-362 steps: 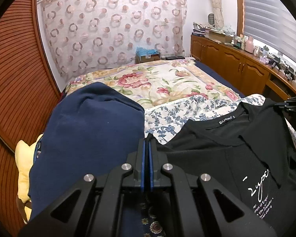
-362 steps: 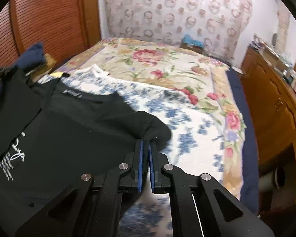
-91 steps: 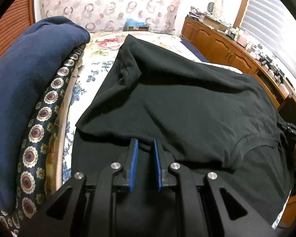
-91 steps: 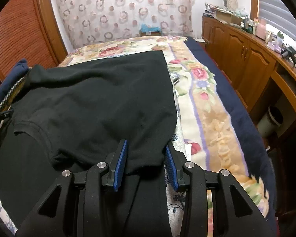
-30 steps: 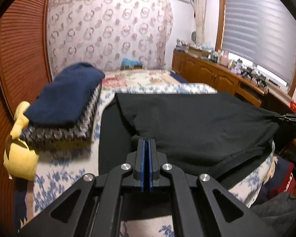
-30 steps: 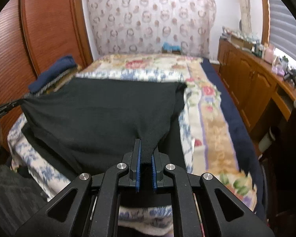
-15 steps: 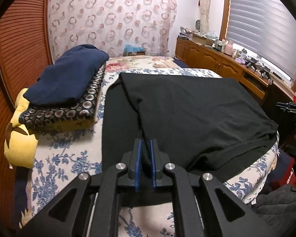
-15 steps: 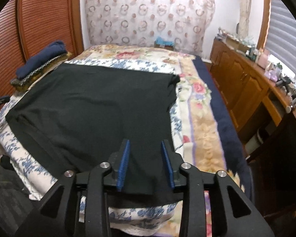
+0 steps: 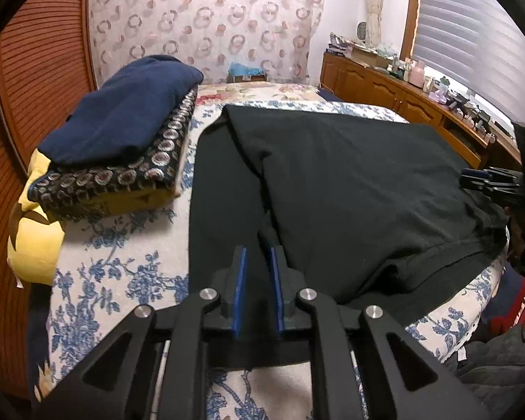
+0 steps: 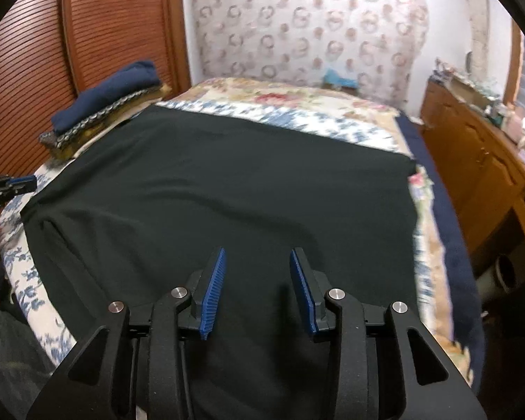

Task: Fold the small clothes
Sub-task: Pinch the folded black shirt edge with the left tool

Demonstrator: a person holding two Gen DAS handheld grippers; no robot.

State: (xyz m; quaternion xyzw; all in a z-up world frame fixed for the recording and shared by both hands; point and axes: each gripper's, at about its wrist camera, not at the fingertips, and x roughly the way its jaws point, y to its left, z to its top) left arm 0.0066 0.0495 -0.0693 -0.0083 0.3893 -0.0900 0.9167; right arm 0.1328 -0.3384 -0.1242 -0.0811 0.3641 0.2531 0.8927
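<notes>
A black T-shirt [image 9: 350, 182] lies folded over on the blue-flowered sheet of the bed; it fills the middle of the right wrist view [image 10: 227, 189]. My left gripper [image 9: 257, 250] is open just above the shirt's near left corner, with nothing between its blue pads. My right gripper [image 10: 257, 252] is wide open and empty above the shirt's near edge. The right gripper also shows at the right edge of the left wrist view [image 9: 490, 183], and the left gripper at the left edge of the right wrist view [image 10: 14, 183].
A folded stack with a navy garment [image 9: 122, 112] on top sits left of the shirt, over a yellow plush [image 9: 35, 241]. Wooden cabinets [image 10: 472, 161] with clutter run along the right. A slatted wooden wall [image 10: 35, 52] stands at left.
Both grippers held the shirt's top layer, laid it down on the bed and opened. The left jaws have widened since half a second ago; the right has lifted slightly.
</notes>
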